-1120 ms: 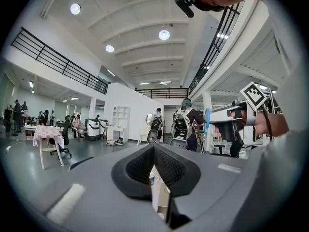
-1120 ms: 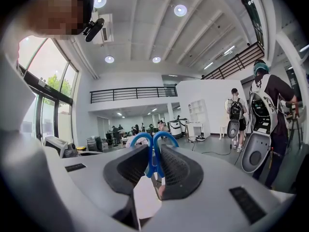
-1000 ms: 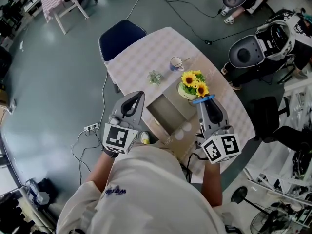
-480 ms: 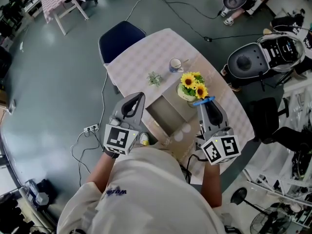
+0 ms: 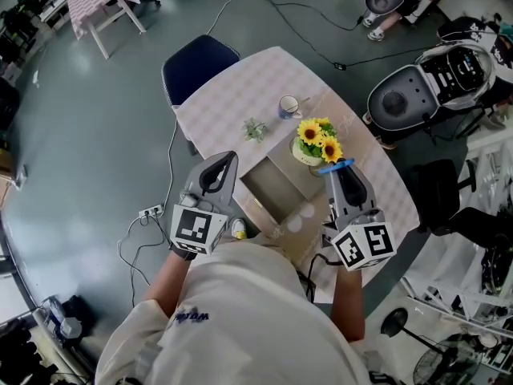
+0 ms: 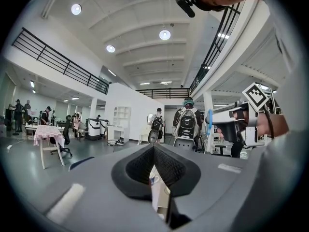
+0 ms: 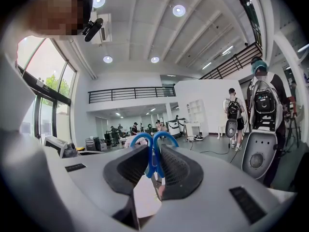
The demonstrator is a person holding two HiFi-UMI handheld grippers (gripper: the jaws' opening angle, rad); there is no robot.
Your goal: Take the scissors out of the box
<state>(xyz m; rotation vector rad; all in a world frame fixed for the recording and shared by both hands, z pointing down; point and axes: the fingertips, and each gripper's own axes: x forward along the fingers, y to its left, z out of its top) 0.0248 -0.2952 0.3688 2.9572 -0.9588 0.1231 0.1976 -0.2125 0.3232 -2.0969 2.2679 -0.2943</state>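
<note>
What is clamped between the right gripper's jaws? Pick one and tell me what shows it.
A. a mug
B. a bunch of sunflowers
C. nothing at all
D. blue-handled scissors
D: in the right gripper view, the scissors sit pinched between the pads of the right gripper, with their two blue handle loops sticking out past the jaw tips.

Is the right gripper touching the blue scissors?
Touching. The right gripper view shows it: the right gripper pinches the scissors between its pads, just below the blue handle loops.
</note>
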